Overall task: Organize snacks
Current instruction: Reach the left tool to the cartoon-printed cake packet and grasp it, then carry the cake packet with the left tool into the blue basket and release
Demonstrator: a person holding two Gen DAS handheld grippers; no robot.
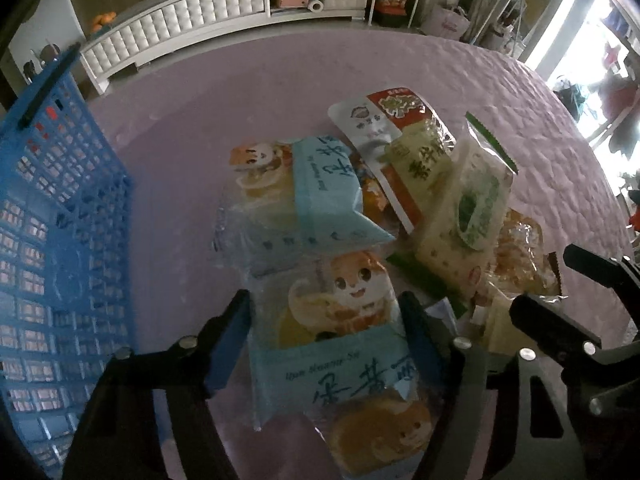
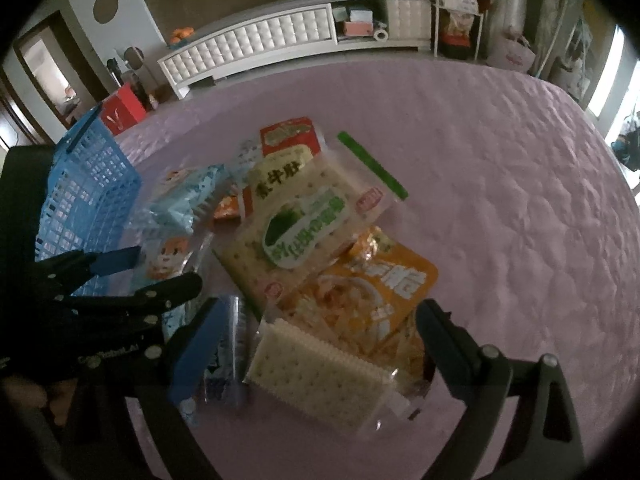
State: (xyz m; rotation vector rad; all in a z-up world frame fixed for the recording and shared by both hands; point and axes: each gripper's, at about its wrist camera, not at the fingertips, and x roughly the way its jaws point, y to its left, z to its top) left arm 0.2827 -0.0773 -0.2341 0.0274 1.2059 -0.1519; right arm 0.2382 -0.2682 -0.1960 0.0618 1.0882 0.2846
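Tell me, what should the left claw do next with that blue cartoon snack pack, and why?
Probably close. The left claw is open, its fingers either side of the blue cartoon snack pack, not yet squeezing it. The blue basket waits just to its left, so gripping and lifting the pack looks like the natural step. The right claw stands open over a cracker pack.

The blue basket [image 1: 60, 240] runs off the left edge; its inside is hidden.
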